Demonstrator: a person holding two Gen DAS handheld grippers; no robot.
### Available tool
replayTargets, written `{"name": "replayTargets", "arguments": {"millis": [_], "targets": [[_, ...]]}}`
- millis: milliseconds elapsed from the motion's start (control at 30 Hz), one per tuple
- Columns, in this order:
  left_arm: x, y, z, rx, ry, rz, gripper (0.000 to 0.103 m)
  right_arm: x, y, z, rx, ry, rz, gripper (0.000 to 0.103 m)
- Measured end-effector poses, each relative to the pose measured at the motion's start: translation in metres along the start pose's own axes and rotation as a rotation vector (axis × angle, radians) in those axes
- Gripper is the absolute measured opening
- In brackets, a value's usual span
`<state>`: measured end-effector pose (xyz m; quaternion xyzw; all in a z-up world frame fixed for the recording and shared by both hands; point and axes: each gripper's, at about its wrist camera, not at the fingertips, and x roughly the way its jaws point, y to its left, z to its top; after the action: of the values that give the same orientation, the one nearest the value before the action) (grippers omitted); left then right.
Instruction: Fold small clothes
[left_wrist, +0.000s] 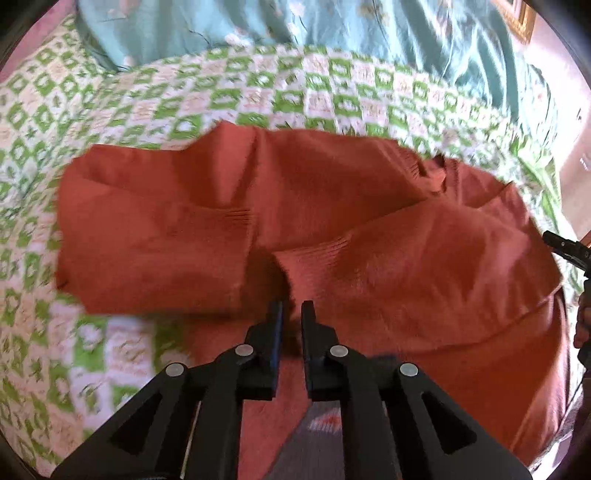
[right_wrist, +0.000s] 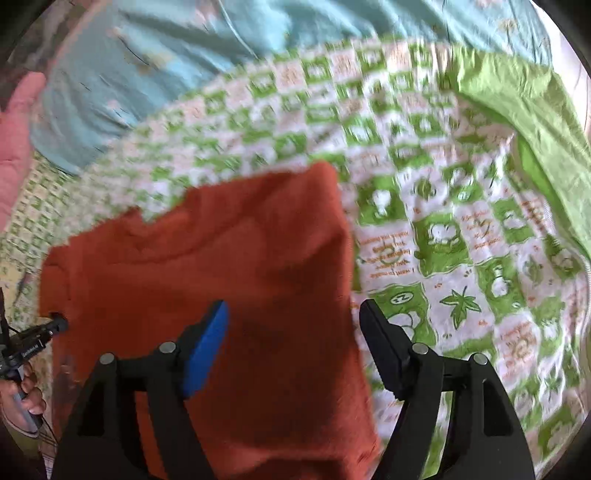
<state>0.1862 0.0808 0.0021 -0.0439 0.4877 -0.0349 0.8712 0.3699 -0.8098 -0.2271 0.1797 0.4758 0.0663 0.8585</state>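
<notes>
A rust-red knitted sweater (left_wrist: 314, 192) lies on a green-and-white checked bedspread (left_wrist: 258, 92), its two ribbed sleeves folded in across the body. My left gripper (left_wrist: 291, 314) is over the sweater's near edge with its jaws almost together and a fold of red cloth between them. In the right wrist view the sweater (right_wrist: 229, 266) fills the lower left. My right gripper (right_wrist: 295, 317) is open above the sweater's right edge and holds nothing. The left gripper shows at the left edge of the right wrist view (right_wrist: 55, 326), touching the sweater's side.
A light blue quilt (left_wrist: 332, 29) lies bunched across the far side of the bed. A plain green sheet (right_wrist: 524, 110) is turned up at the far right. The bedspread (right_wrist: 461, 229) extends right of the sweater. A hand (right_wrist: 14, 155) shows at the left edge.
</notes>
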Motion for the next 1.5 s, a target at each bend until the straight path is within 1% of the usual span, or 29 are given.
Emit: {"name": "replayTargets", "arguments": {"millis": [67, 100, 167, 200, 267, 300, 333, 367, 433, 467, 533, 600, 633, 700, 733, 767, 800, 833, 967, 1033, 1100, 1133, 1267, 1300, 1333, 1433, 1500], "targets": [[-0.016, 0.006, -0.004, -0.013, -0.024, -0.006, 0.021, -0.018, 0.004, -0.007, 0.006, -0.036, 0.024, 0.074], [-0.025, 0.011, -0.007, -0.016, -0.040, -0.001, 0.024, -0.025, 0.007, -0.011, 0.015, -0.051, 0.044, 0.074], [-0.041, 0.020, -0.011, -0.025, -0.072, 0.022, 0.039, -0.033, 0.015, -0.018, 0.029, -0.066, 0.084, 0.074], [-0.046, 0.025, -0.012, -0.027, -0.087, 0.032, 0.043, -0.037, 0.018, -0.023, 0.034, -0.068, 0.104, 0.074], [-0.048, 0.029, -0.009, -0.026, -0.089, 0.055, 0.052, -0.039, 0.027, -0.030, 0.040, -0.054, 0.137, 0.074], [-0.047, 0.031, -0.007, -0.024, -0.083, 0.062, 0.054, -0.040, 0.031, -0.035, 0.039, -0.044, 0.151, 0.074], [-0.043, 0.030, -0.002, -0.020, -0.074, 0.060, 0.062, -0.040, 0.036, -0.040, 0.037, -0.032, 0.163, 0.074], [-0.040, 0.029, 0.001, -0.017, -0.070, 0.060, 0.072, -0.042, 0.039, -0.045, 0.030, -0.020, 0.175, 0.074], [-0.032, 0.023, 0.007, 0.004, -0.065, 0.068, 0.083, -0.043, 0.046, -0.056, 0.034, 0.002, 0.201, 0.074], [-0.025, 0.020, 0.010, 0.013, -0.060, 0.075, 0.084, -0.043, 0.050, -0.062, 0.035, 0.012, 0.214, 0.074], [-0.006, 0.013, 0.017, 0.034, -0.039, 0.131, 0.084, -0.042, 0.057, -0.072, 0.034, 0.031, 0.229, 0.074], [0.006, 0.015, 0.020, 0.047, -0.033, 0.170, 0.084, -0.039, 0.063, -0.080, 0.033, 0.056, 0.245, 0.074], [0.012, 0.017, 0.020, 0.051, -0.027, 0.189, 0.083, -0.038, 0.066, -0.084, 0.034, 0.064, 0.249, 0.074], [0.022, 0.022, 0.021, 0.053, -0.006, 0.214, 0.059, -0.036, 0.070, -0.088, 0.031, 0.076, 0.254, 0.074], [0.027, 0.028, 0.022, 0.036, 0.015, 0.209, 0.041, -0.036, 0.072, -0.090, 0.030, 0.079, 0.257, 0.074], [0.029, 0.036, 0.023, 0.003, 0.022, 0.189, 0.030, -0.037, 0.074, -0.091, 0.028, 0.080, 0.261, 0.074], [0.027, 0.043, 0.024, -0.031, 0.012, 0.169, 0.023, -0.037, 0.075, -0.092, 0.025, 0.080, 0.265, 0.074], [0.020, 0.050, 0.024, -0.063, -0.004, 0.157, 0.011, -0.037, 0.078, -0.092, 0.021, 0.079, 0.267, 0.074], [-0.009, 0.058, 0.028, -0.132, -0.069, 0.091, 0.007, -0.039, 0.086, -0.091, -0.003, 0.069, 0.279, 0.074], [-0.030, 0.046, 0.031, -0.126, -0.111, 0.046, 0.007, -0.042, 0.089, -0.091, -0.010, 0.059, 0.287, 0.074], [-0.047, 0.028, 0.035, -0.108, -0.148, -0.022, 0.007, -0.046, 0.089, -0.090, -0.008, 0.045, 0.292, 0.074], [-0.054, 0.017, 0.037, -0.096, -0.161, -0.056, 0.007, -0.048, 0.087, -0.090, -0.002, 0.039, 0.293, 0.074], [-0.070, -0.047, 0.045, -0.019, -0.198, -0.173, 0.007, -0.060, 0.080, -0.087, 0.018, 0.003, 0.275, 0.074], [-0.070, -0.066, 0.047, 0.004, -0.199, -0.219, 0.007, -0.065, 0.075, -0.087, 0.026, -0.009, 0.268, 0.074], [-0.069, -0.079, 0.047, 0.015, -0.198, -0.242, 0.007, -0.069, 0.070, -0.086, 0.036, -0.023, 0.259, 0.074], [-0.059, -0.131, 0.046, 0.083, -0.192, -0.297, 0.007, -0.081, 0.054, -0.086, 0.072, -0.060, 0.231, 0.074], [-0.046, -0.156, 0.046, 0.106, -0.174, -0.327, 0.007, -0.089, 0.040, -0.087, 0.104, -0.087, 0.207, 0.074]]}}
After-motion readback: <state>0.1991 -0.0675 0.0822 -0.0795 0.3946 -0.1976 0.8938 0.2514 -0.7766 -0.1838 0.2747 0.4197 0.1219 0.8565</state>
